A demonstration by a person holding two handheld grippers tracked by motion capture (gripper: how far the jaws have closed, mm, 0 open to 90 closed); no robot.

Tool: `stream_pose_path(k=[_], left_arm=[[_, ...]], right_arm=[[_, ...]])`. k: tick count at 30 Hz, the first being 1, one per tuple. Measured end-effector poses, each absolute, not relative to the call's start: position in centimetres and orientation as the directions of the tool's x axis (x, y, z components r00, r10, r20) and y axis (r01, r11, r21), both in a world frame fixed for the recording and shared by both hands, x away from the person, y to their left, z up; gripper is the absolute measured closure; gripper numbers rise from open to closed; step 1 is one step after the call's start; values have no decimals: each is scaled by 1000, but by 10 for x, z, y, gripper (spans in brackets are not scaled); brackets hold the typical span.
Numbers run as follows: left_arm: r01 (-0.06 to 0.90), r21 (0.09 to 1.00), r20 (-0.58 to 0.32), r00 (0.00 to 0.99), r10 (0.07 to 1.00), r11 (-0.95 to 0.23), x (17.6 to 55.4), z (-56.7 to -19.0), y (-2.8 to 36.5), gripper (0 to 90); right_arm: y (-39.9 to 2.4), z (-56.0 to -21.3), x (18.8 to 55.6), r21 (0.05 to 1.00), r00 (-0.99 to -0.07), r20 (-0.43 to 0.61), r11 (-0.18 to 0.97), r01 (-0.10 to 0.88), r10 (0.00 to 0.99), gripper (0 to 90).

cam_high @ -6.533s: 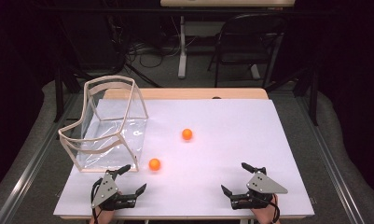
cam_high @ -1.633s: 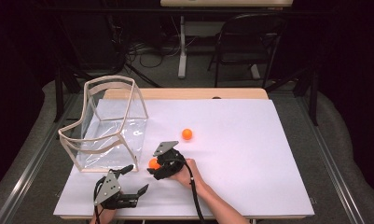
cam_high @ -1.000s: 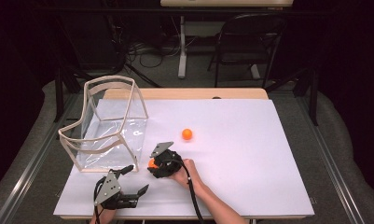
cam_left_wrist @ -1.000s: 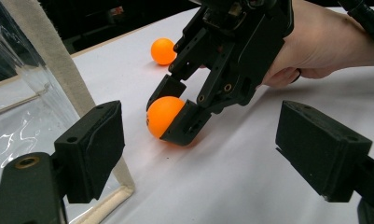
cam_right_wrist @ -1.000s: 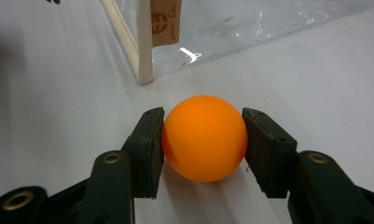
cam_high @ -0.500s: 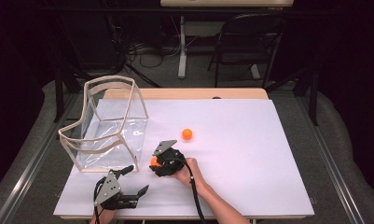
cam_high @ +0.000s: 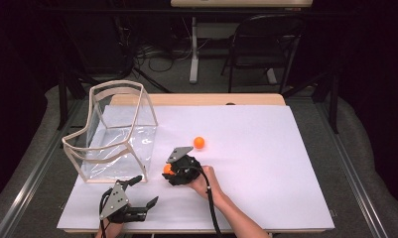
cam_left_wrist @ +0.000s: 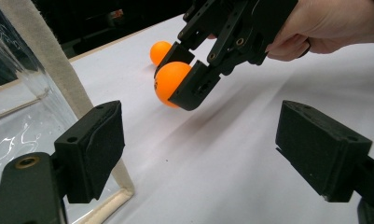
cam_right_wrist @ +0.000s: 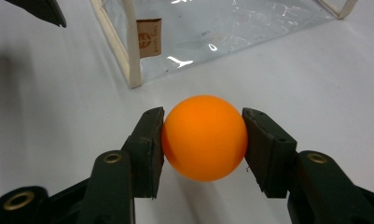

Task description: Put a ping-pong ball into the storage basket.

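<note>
Orange ball point(cam_right_wrist: 204, 138) sits pinched between the two black jaws of the right gripper point(cam_right_wrist: 203, 144), one pad pressed against each side of it, and in the left gripper view the same ball point(cam_left_wrist: 172, 82) appears lifted just clear of the white table sheet point(cam_high: 266, 148), with a shadow beneath it. The right hand point(cam_high: 205, 181) wraps the gripper body from behind, and in the high view the right gripper point(cam_high: 172, 171) points toward the lower corner of the clear bag. Just ahead of the held ball, beyond the jaw tips, stands the clear plastic bag point(cam_right_wrist: 212, 28) with cream fabric edging and a small brown label point(cam_right_wrist: 148, 38) on its near face; it rests on the sheet and is apart from the ball. A second orange ball point(cam_high: 199, 142) lies on the sheet beyond the right gripper and a little to its right, near but not touching it. The left gripper point(cam_left_wrist: 203, 158) is nearer the person, at the front edge of the sheet, its jaws spread wide with nothing between them, aimed up at the right gripper. The bag's corner post point(cam_left_wrist: 58, 79) rises just beside its left jaw.
</note>
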State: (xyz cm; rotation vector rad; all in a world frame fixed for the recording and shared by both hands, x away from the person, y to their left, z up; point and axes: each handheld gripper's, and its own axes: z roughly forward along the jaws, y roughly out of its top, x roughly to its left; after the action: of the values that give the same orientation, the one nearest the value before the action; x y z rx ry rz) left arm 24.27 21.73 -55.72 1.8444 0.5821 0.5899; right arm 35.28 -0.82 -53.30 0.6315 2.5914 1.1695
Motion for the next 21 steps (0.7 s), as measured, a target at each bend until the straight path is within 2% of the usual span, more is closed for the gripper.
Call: stream_pose_path(k=[21], left_arm=[[114,941,125,758,640,-318,243,-557,216,155]], right_arm=[[-26,-516,358,762,-863,-49,577,293,503,506]])
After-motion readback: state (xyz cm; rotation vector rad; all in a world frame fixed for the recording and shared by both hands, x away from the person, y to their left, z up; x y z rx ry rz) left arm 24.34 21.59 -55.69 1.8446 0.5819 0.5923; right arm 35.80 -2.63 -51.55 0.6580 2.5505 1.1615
